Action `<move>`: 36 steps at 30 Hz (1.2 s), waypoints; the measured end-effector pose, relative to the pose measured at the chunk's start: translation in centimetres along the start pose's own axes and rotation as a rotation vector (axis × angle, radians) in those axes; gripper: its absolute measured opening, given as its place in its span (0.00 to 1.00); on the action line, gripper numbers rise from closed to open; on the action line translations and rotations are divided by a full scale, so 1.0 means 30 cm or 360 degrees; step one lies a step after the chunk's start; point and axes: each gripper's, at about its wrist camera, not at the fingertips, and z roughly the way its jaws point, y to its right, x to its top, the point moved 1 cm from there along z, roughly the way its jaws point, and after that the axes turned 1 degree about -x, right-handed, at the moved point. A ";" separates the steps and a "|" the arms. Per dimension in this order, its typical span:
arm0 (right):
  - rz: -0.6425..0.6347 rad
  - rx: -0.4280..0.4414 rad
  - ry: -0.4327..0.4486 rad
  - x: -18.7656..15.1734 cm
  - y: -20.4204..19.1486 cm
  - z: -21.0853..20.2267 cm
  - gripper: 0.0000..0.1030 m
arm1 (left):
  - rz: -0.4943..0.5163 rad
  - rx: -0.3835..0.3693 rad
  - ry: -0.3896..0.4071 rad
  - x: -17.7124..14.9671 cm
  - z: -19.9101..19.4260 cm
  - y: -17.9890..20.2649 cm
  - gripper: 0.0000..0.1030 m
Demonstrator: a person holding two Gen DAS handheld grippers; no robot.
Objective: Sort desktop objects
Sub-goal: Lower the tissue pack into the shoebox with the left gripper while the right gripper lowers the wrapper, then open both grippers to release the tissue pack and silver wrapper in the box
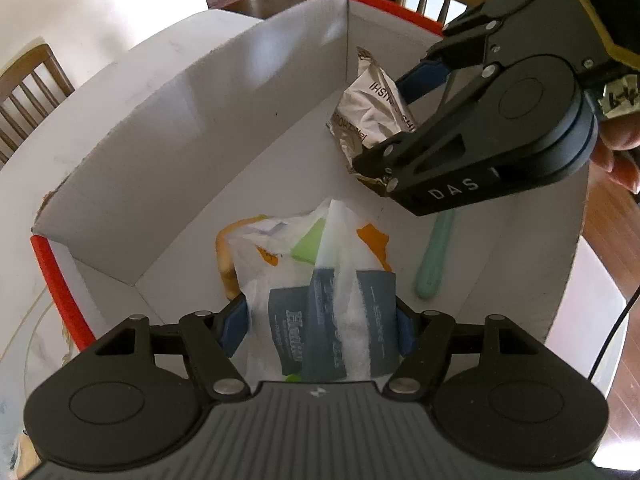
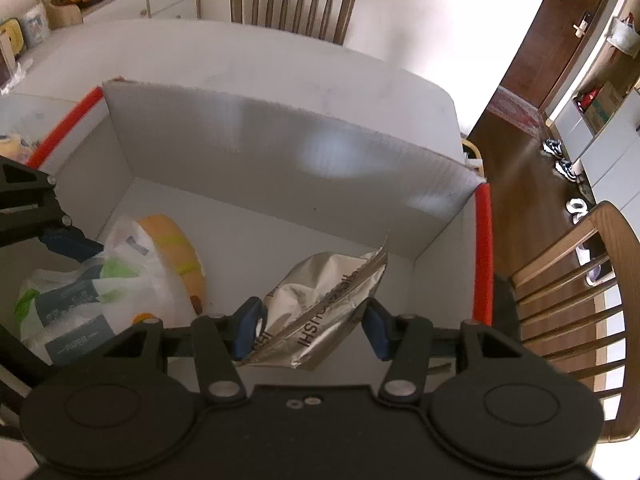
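Observation:
A white box (image 1: 224, 120) with red edges stands on the table; it also shows in the right wrist view (image 2: 280, 152). My left gripper (image 1: 320, 324) is inside it, with its blue pads against both sides of a white tissue pack (image 1: 320, 280) with dark labels, also visible in the right wrist view (image 2: 80, 300). My right gripper (image 2: 312, 332) is over the box, with its pads at the sides of a crumpled silver foil packet (image 2: 320, 296). From the left wrist view the packet (image 1: 372, 108) sits between the right gripper's fingers (image 1: 424, 80).
A pale green handle-shaped object (image 1: 434, 256) lies on the box floor at the right. A yellow-orange item (image 2: 172, 240) lies under the tissue pack. Wooden chairs (image 2: 292, 0) stand around the white table. A dark wood floor lies to the right.

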 end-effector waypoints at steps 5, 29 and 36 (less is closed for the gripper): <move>-0.0006 0.0003 -0.0039 0.005 -0.006 0.032 0.52 | -0.0012 -0.0004 -0.0038 -0.001 0.020 -0.014 0.68; 0.0103 0.0077 0.0041 -0.006 0.044 -0.024 0.65 | -0.0065 -0.0011 -0.0034 -0.025 -0.030 -0.044 0.73; 0.0113 0.0103 0.0112 -0.002 0.040 -0.086 0.68 | -0.0105 -0.0002 0.0030 -0.032 -0.090 0.004 0.73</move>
